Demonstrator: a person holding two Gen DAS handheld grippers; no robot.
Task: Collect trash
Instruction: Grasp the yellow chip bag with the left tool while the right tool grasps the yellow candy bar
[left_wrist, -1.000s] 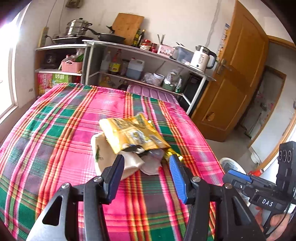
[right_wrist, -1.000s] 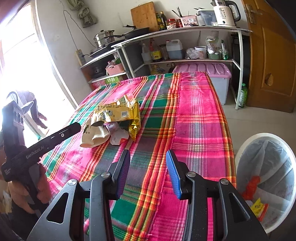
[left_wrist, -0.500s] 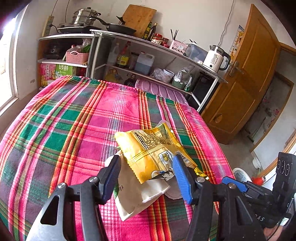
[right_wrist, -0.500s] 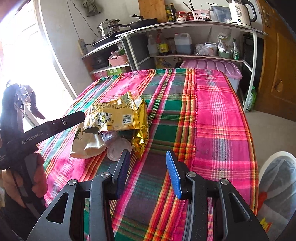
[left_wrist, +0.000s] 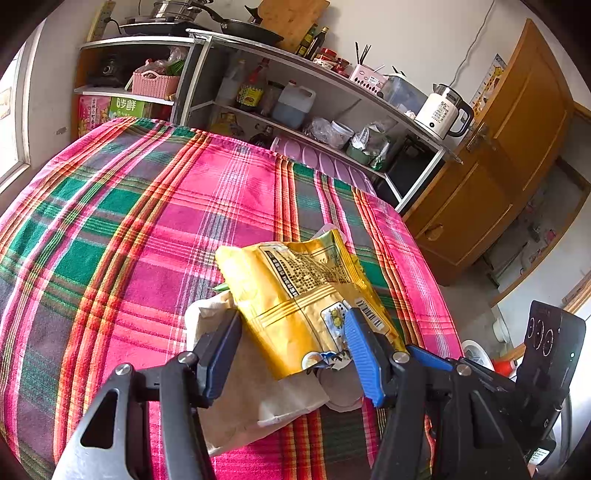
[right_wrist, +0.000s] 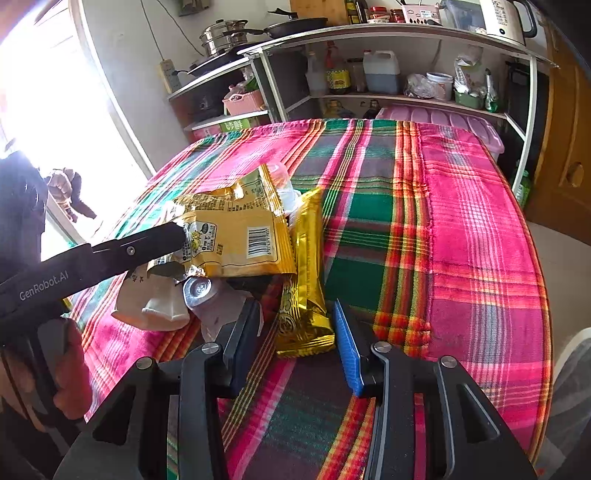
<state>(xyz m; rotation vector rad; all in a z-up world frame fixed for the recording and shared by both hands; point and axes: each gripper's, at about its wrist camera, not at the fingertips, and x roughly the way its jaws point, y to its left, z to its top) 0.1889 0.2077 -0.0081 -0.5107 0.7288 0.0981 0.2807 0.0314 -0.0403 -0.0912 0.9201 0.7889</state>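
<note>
The yellow snack bag (left_wrist: 295, 295) is straddled by released left jaws; it should be clamped mid-bag, while the gold wrapper (right_wrist: 304, 291) is framed by released right jaws.

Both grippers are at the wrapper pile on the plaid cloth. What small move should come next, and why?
Probably close the left gripper on the yellow snack bag. Its jaws stand wide on either side of the bag's lower end, pads not yet pressing. The right gripper straddles the gold wrapper in the same way and could close next. The bin's white rim shows at the table's right edge.

White kettle (left_wrist: 441, 112) on shelf (left_wrist: 332, 79), perhaps pans (left_wrist: 173, 9)
</note>
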